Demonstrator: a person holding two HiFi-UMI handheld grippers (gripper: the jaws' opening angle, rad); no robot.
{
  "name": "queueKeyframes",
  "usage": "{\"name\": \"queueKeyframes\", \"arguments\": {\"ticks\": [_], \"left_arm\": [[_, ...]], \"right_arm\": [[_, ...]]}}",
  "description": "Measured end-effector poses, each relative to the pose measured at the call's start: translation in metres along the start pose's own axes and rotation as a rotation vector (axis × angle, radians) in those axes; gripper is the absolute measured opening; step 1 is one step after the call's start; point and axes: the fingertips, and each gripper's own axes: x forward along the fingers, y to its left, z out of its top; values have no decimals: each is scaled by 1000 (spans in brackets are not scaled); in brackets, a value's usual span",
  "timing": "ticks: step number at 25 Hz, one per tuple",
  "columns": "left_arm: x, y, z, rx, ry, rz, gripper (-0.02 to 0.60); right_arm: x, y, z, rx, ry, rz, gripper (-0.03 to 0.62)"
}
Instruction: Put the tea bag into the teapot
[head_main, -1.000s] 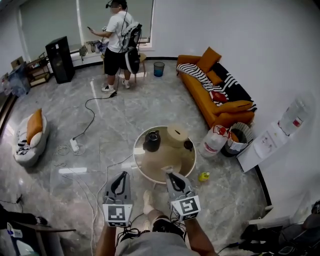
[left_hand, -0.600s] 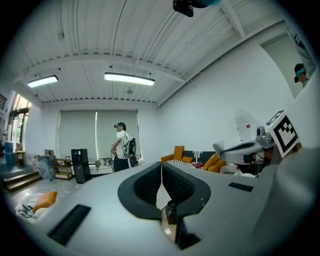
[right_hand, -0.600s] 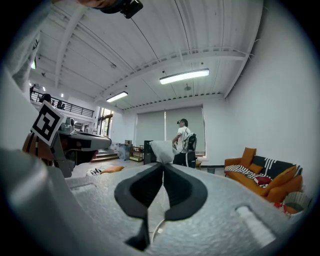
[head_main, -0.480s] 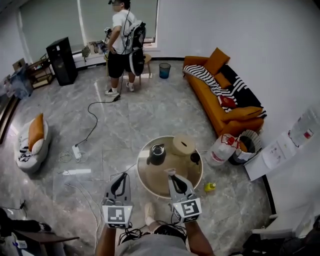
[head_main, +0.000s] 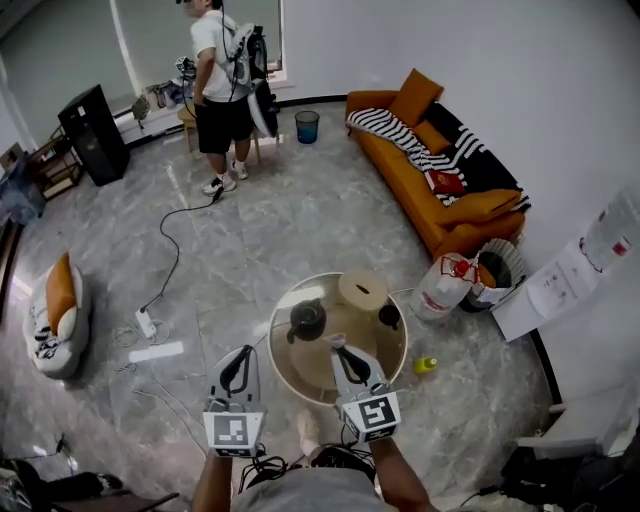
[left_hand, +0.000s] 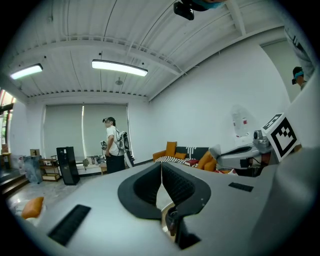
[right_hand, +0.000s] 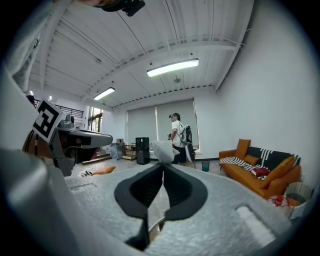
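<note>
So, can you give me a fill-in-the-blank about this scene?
1. The right tool pinches a white ____.
2. The teapot stands on a ____ table.
3. The sofa is ____.
Missing words: tea bag; round; orange.

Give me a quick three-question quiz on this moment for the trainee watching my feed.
1. True or false: the right gripper is shut on the tea bag.
2. Where is the teapot? A: in the left gripper. B: standing on the round table. C: in the right gripper.
3. What does the left gripper hold?

Key: 1 true. 2 B. 3 nothing; its jaws are together with nothing between them.
</note>
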Motion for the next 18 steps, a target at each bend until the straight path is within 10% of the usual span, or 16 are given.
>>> {"name": "queueKeyframes", "arguments": {"ticks": [18], "left_arm": [[97,25,-19,-122,40,-49,23]], "right_arm": [[75,-46,-20,3,82,-52,5]]}}
